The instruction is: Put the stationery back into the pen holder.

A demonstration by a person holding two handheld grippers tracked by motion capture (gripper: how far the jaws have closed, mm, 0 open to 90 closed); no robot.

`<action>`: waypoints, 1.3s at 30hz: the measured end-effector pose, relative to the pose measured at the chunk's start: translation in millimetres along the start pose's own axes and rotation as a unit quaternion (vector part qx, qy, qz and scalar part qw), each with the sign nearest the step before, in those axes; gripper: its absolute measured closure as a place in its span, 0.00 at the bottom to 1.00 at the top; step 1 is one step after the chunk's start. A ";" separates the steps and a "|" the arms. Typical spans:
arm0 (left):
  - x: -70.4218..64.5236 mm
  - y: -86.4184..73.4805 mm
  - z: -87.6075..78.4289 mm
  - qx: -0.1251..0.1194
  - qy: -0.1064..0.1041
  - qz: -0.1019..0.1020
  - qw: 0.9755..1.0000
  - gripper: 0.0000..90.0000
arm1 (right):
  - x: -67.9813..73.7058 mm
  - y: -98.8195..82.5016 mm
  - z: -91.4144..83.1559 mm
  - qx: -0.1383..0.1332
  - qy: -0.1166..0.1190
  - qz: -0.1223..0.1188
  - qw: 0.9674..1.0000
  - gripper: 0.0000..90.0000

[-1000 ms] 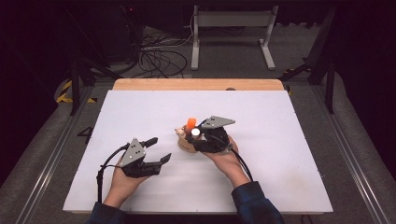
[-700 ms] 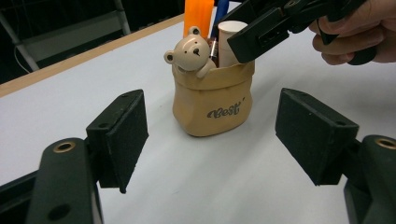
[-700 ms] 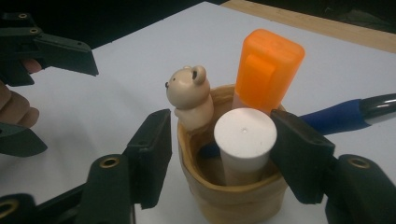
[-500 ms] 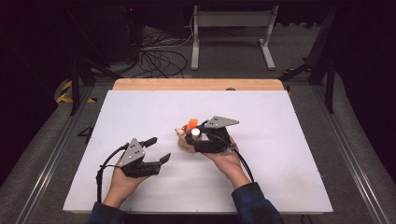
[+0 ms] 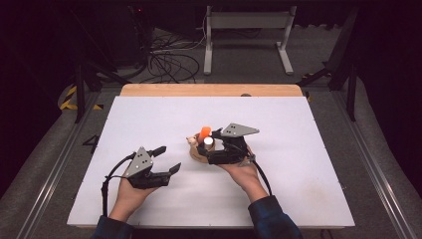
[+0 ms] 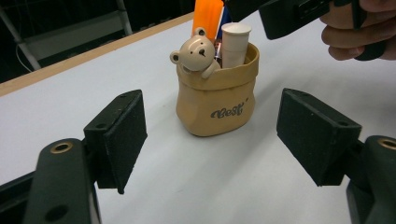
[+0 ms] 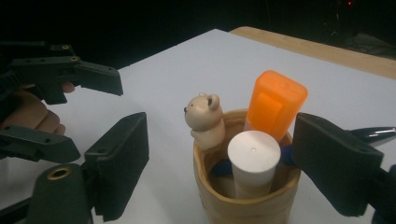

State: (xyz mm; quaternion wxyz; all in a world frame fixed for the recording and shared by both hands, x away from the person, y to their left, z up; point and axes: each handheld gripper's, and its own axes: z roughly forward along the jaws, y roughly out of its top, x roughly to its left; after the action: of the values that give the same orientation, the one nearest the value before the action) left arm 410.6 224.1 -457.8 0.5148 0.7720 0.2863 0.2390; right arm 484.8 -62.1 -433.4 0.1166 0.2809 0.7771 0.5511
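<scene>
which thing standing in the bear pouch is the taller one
The orange marker: it rises well above the white-capped tube beside it in the tan pouch.

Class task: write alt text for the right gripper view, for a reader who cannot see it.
A tan pouch-shaped holder with a bear figure on its rim holds an orange marker and a white tube, framed by the open right gripper. The left gripper waits beyond.

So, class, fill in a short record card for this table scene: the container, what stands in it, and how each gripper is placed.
container: tan bag-shaped pot with a bear figure on its rim, upright on the white table
contents: orange capped item, white cylinder
left gripper: open, apart from the pot, jaws facing it
right gripper: at the pot, jaws have just been opening, either side of the pot's top, pads not pressing
</scene>
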 end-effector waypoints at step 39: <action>8.0 -0.9 -6.9 -0.007 0.008 -0.018 1.000 0.17 | -2.9 -2.7 -43.7 -0.064 -0.048 -0.020 0.997 0.01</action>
State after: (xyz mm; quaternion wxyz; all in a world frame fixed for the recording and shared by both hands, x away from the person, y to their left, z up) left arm 411.6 234.4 -455.6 0.5219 0.7612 0.3023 0.2382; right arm 464.8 -98.9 -420.3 0.1832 0.2832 0.7390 0.5832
